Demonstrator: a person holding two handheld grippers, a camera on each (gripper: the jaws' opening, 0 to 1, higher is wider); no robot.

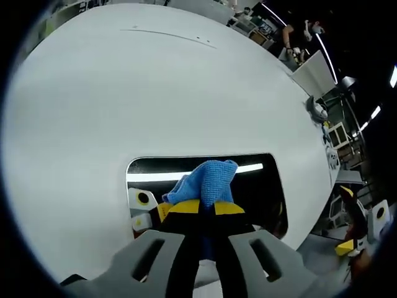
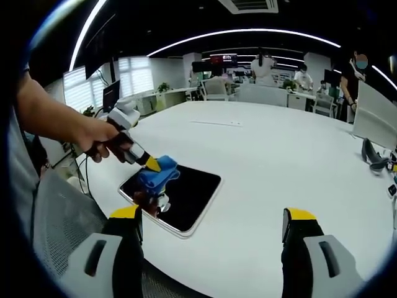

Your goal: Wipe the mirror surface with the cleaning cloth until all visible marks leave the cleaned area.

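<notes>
White table (image 2: 260, 167): large, rounded, near edge curving across the bottom of the right gripper view. Wide bare surface beyond and to the right of the mirror; a thin pale strip lies far out toward the back. A dark object (image 2: 372, 155) sits near the table's right edge, well apart from the mirror.

Grey mesh chair back (image 2: 59, 223): just off the near-left table edge, below the mirror's corner.

Mirror (image 2: 186, 195): dark rectangular slab with rounded corners and a light rim, flat on the table close to the near-left edge. In the left gripper view its surface (image 1: 263, 192) reflects a ceiling light strip. Right half of the surface is uncovered.

Hand (image 2: 99, 139): reaches in from the left of the right gripper view, holding the left gripper.

Left gripper (image 1: 205, 211): yellow-tipped jaws clenched on the blue cleaning cloth (image 1: 208, 180). Its tip (image 2: 149, 162) angles down onto the mirror's left part.

Cleaning cloth: bunched, pressed to the mirror's upper-left area (image 2: 158, 176), well inside the rim.

Right gripper (image 2: 211, 226): jaws spread wide with nothing between them, held above the near table edge, right of the mirror's near corner.

Marks on the mirror: cannot tell.
</notes>
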